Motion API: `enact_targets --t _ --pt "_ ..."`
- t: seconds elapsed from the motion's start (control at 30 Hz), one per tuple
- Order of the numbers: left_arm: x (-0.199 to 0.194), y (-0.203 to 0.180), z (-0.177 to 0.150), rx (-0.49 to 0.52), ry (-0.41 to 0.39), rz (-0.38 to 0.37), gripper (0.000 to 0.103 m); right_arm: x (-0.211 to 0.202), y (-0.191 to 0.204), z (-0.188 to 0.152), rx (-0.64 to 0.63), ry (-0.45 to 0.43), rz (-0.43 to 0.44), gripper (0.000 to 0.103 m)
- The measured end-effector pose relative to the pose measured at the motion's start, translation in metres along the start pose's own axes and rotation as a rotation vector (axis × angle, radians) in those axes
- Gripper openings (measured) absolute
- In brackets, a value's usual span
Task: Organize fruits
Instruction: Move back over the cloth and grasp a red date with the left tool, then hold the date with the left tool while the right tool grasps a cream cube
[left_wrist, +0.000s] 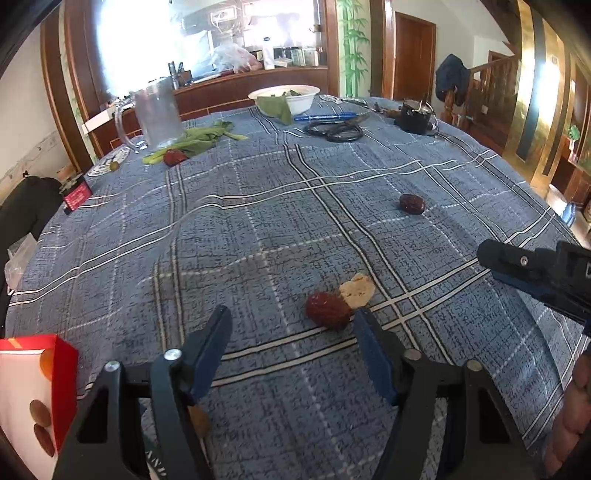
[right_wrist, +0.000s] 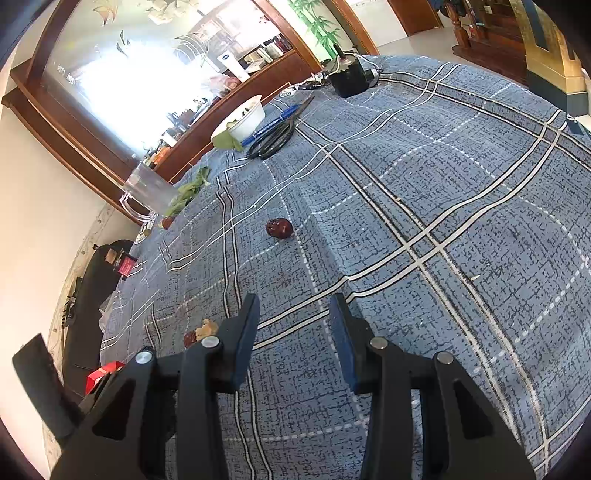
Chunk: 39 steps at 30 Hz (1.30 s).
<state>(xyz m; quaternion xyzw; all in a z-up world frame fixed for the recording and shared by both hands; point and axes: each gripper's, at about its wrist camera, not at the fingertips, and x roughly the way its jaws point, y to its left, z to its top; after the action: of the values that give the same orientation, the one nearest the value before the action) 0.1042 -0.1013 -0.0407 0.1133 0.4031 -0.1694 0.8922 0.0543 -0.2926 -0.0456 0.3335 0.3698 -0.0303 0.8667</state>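
A wrinkled red date (left_wrist: 328, 310) lies on the blue plaid tablecloth (left_wrist: 258, 229), touching a pale dried fruit slice (left_wrist: 357, 290). My left gripper (left_wrist: 293, 325) is open and empty, its right finger just beside this date. A second red date (left_wrist: 411, 203) lies farther right; it also shows in the right wrist view (right_wrist: 279, 228). A third date (left_wrist: 174, 157) lies by green leaves at the far left. My right gripper (right_wrist: 293, 310) is open and empty above the cloth, well short of the second date. The near date and slice (right_wrist: 201, 332) show left of it.
A red and white box (left_wrist: 33, 391) stands at the near left edge. A clear plastic jug (left_wrist: 157, 114), a white bowl (left_wrist: 286, 98) with leaves, scissors (left_wrist: 338, 131), a blue pen (left_wrist: 325, 117) and a black device (left_wrist: 415, 116) line the far side.
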Motion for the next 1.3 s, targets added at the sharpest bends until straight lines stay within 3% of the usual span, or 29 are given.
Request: enact_targets --t 0.13,0.2,0.3,0.67,0.97,1.3 --pt "0.004 -0.001 0.003 0.001 0.002 -0.024 0.051 0.002 0.000 -0.002 -0.003 0.016 -0.002 0.041" --pt "0.003 -0.005 0.004 0.010 0.000 -0.050 0.037 0.003 0.001 -0.001 -0.005 0.017 -0.006 0.041" --pt "0.002 -0.011 0.003 0.029 -0.002 -0.075 0.025 0.006 0.003 -0.002 -0.014 0.023 -0.013 0.041" --pt "-0.025 0.006 -0.012 -0.014 -0.026 -0.042 0.024 0.008 0.014 -0.005 -0.088 0.013 -0.035 0.041" --pt "-0.058 0.028 -0.029 -0.074 -0.073 -0.041 0.024 0.014 0.062 -0.025 -0.327 0.047 0.024 0.041" --pt "-0.072 0.040 -0.038 -0.096 -0.101 -0.028 0.024 0.047 0.098 -0.034 -0.473 0.112 -0.058 0.041"
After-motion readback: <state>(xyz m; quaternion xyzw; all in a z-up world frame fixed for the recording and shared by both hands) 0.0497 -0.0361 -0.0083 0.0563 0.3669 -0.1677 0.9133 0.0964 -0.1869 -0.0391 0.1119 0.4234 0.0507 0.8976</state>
